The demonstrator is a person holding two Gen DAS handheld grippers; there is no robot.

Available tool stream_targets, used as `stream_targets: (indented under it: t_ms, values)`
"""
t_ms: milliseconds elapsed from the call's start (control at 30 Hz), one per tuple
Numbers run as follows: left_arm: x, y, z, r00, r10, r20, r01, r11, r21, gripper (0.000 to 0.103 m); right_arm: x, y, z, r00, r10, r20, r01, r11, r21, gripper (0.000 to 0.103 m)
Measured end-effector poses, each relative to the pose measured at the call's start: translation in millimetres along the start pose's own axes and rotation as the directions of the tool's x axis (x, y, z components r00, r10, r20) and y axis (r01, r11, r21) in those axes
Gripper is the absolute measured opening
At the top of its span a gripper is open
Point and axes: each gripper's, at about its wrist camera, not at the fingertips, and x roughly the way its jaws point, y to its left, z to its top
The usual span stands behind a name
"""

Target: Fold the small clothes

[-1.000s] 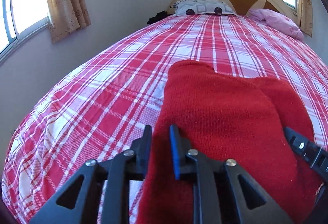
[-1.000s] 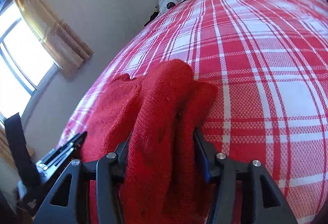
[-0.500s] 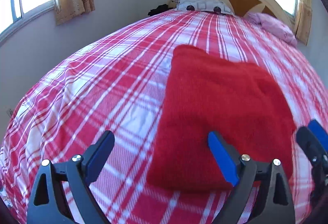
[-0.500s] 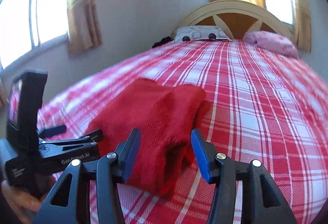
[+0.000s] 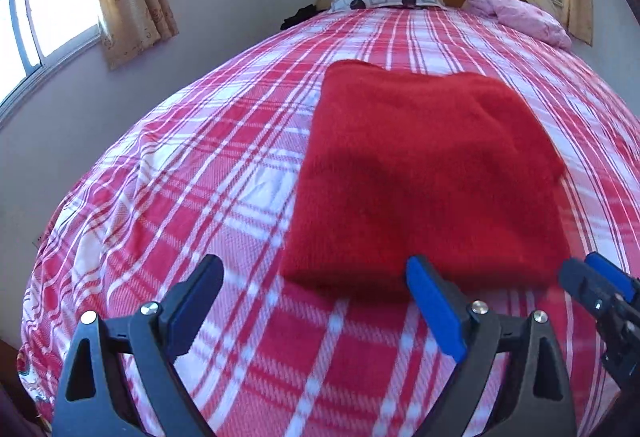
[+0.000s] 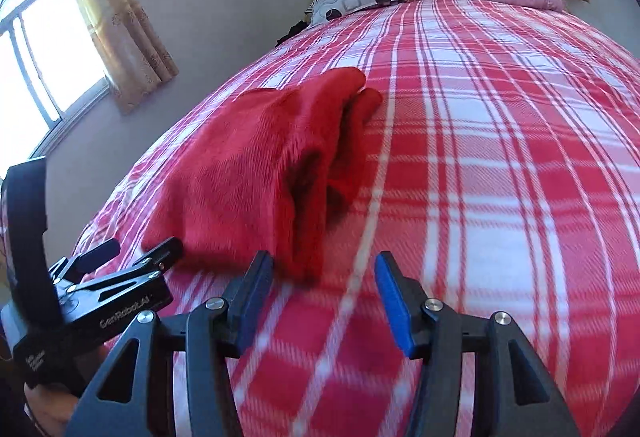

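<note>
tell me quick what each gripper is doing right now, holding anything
Left gripper: open wide, holding nothing; the folded red sweater lies just beyond it on the bed.
Right gripper: open, holding nothing, clear of the sweater.

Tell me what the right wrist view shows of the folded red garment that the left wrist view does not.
Only the right wrist view shows the red garment's open side, where stacked layers gape, and the left gripper's black body beside it. Only the left wrist view shows the garment's flat top as a near-square, with the left gripper wide open before it. Both show the plaid bedspread, the pillows and the right gripper empty.
</note>
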Motion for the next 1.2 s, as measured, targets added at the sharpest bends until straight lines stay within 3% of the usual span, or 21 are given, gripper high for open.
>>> stream_targets:
  t_ms: [300,433,600,833,933,1000,1100,1200]
  values:
    - [-22.0,1.1,-46.6,0.994,-0.027,-0.106,0.026,1.000,-0.007,0.098,-40.6,3.6,-33.1,0.996,-0.090,0.019,0.091,0.995,-0.043,0.058]
    - [-38.6,-1.3,-57.6,0.992,-0.043,-0.116,0.042,0.999,-0.006,0.098,-47.1,7.4,-44.0,0.997,-0.072,-0.016,0.071,0.996,-0.051,0.059]
    - [-67.1,-5.1,-60.0,0.995,-0.056,-0.082,0.057,0.998,0.012,0.098,-74.6,15.9,-43.0,0.999,-0.053,0.006,0.053,0.998,-0.043,0.059]
    - [-130.9,4.6,-35.3,0.995,-0.022,0.100,0.019,0.999,0.028,0.103,-131.5,42.0,-5.1,0.995,-0.042,0.093,0.045,0.999,-0.029,0.059]
    - [-151.4,13.8,-29.3,0.988,-0.020,0.155,0.017,1.000,0.018,0.103,-158.8,57.7,18.0,0.990,0.019,0.141,-0.018,1.000,-0.006,0.061]
    - [-162.6,22.4,-25.0,0.983,-0.029,0.183,0.028,1.000,0.010,0.103,-181.8,70.0,30.9,0.977,0.064,0.205,-0.067,0.998,0.011,0.062]
    - [-183.2,38.7,-17.9,0.972,-0.044,0.231,0.053,0.998,-0.031,0.103,-215.9,90.3,34.0,0.938,0.100,0.332,-0.110,0.994,0.010,0.081]
    - [-195.8,52.4,-16.0,0.965,-0.029,0.261,0.049,0.996,-0.070,0.103,-233.5,109.9,21.6,0.902,0.093,0.421,-0.077,0.996,-0.054,0.084]
